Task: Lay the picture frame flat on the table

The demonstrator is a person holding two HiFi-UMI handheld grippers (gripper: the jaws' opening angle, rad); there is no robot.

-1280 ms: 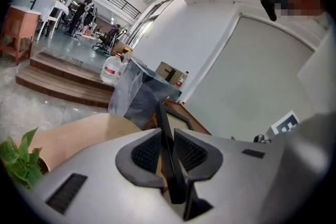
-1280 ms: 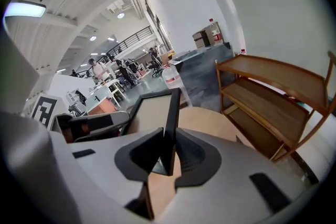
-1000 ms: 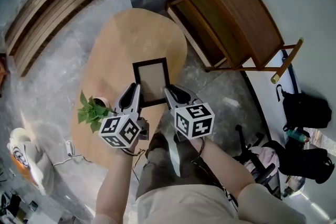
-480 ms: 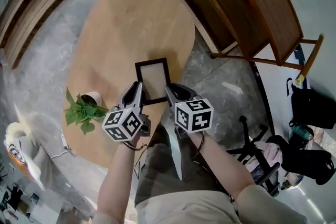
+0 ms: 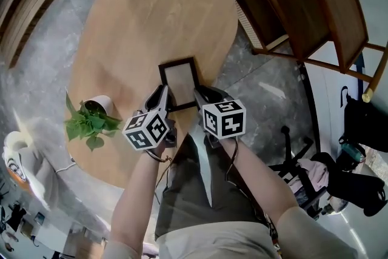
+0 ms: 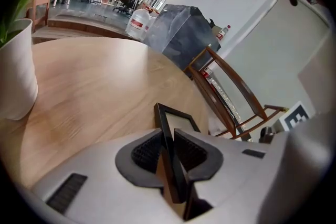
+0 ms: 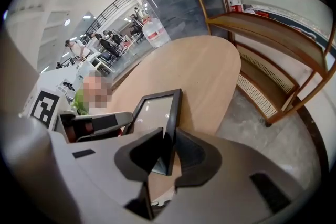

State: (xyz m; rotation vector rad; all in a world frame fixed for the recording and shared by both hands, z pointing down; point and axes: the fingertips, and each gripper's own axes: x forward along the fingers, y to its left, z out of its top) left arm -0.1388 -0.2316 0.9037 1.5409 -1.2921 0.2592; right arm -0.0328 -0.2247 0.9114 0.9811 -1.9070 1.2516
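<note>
My left claw and right claw grip the picture frame by its sides, extending forward over the bench.

black picture frame, low over table

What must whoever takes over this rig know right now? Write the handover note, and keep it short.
Left gripper: shut on the left edge of the black rectangular picture frame.
Right gripper: shut on the frame's right edge.
Frame: held by both grippers over the near end of the oval light wooden table. Whether it touches the tabletop cannot be told.
The green plant in a white pot stands to the left, apart from the frame.
Done: frame gripped on both sides.
Left: lower it flat onto the table, then open both grippers and draw back.
</note>
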